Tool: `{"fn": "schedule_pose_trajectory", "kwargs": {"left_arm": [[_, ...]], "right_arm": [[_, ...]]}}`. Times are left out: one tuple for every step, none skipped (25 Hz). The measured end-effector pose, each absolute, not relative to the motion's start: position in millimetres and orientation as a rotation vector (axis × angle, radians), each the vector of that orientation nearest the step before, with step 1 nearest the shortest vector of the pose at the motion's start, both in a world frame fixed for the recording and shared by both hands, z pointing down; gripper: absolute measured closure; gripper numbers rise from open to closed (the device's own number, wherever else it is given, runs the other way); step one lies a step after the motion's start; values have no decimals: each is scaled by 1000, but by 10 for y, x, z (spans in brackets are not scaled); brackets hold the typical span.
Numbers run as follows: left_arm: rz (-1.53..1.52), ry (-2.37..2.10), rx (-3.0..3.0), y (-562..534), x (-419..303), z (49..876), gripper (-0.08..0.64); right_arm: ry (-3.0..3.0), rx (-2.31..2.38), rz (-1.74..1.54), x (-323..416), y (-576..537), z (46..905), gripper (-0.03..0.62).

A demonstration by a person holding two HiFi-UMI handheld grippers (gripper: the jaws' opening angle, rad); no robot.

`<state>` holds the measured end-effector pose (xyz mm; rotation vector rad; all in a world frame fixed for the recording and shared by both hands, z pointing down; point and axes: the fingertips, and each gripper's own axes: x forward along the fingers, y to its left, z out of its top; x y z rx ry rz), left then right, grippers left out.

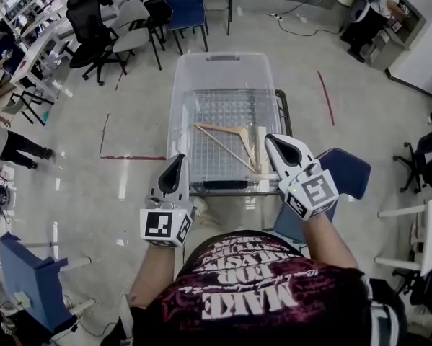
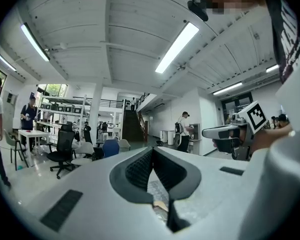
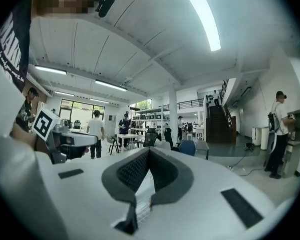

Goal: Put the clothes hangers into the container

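A clear plastic container (image 1: 223,62) stands on a wire cart in front of me. Inside it lie a wooden clothes hanger (image 1: 228,138) and a second wooden piece (image 1: 261,150) along the right wall. My left gripper (image 1: 179,159) hovers at the container's near left corner, shut and empty. My right gripper (image 1: 270,140) sits above the near right edge, beside the hangers, also shut with nothing held. In the left gripper view the jaws (image 2: 152,150) meet at the tip and point up into the room. The right gripper view shows its jaws (image 3: 148,150) closed the same way.
A blue chair (image 1: 345,176) stands just right of the cart, another blue chair (image 1: 28,280) at the lower left. Office chairs (image 1: 133,20) and desks fill the far left. People stand at the far right (image 1: 378,6) and left (image 1: 6,146).
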<state>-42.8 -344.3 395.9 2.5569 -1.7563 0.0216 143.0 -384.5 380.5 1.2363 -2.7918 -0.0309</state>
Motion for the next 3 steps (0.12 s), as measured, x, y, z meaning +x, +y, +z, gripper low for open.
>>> {"fn": "schedule_pose_trajectory", "kwargs": {"left_arm": [[18,-1766,2554,-3424,-432,3950,554],[14,-1776,2553,-3409,-438,3937,554],[11,-1787,2551,-3396,-445,3922,554]], "right_arm": [[-2794,1238,-45,1431,-3851,3783,589],[-2795,1242,-62,1432,-3863,3757,589],[-2797,1246,-79,1433,-3878,3730,589]]}}
